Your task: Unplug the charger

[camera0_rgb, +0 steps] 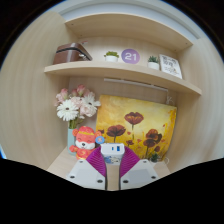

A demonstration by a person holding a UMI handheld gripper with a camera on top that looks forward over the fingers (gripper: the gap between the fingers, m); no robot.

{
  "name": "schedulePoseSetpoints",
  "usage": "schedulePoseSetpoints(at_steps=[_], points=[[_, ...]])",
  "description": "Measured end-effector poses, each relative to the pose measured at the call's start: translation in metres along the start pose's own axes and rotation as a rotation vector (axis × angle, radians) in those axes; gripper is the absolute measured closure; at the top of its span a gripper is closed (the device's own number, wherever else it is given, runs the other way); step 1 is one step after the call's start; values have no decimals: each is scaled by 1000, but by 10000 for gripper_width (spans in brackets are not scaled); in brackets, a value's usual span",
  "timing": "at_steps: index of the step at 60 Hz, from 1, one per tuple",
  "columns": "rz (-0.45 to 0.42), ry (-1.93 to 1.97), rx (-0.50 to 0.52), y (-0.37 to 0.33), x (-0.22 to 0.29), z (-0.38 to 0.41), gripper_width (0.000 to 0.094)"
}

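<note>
A small white charger (111,151) with blue ports on its face sits between my fingertips. My gripper (111,156) is shut on it: the purple pads (96,160) press on its left and right sides. The socket or strip it belongs to is hidden behind the charger and the fingers, so I cannot tell whether it is plugged in. A strip of beige tabletop (111,178) shows in the gap between the fingers below the charger.
A red and orange toy figure (85,137) stands just left of the charger. A vase of pink and white flowers (75,106) is behind it. A yellow poppy painting (136,124) leans on the wall. Wooden shelves (120,70) above carry a brown box, small plants and a frame.
</note>
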State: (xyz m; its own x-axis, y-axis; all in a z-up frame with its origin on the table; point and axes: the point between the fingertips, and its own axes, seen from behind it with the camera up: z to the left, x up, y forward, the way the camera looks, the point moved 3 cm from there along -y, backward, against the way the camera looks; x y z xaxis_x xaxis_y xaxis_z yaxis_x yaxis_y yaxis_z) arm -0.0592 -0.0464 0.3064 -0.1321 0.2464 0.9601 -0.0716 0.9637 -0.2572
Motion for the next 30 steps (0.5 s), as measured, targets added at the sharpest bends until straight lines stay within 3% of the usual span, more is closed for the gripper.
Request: schedulePoseSetpoints(at_steps=[6, 18, 30], points=[[23, 26, -55, 20, -52, -17, 797], [304, 111, -12, 25, -210, -60, 792], [438, 121, -10, 33, -283, -66, 739]])
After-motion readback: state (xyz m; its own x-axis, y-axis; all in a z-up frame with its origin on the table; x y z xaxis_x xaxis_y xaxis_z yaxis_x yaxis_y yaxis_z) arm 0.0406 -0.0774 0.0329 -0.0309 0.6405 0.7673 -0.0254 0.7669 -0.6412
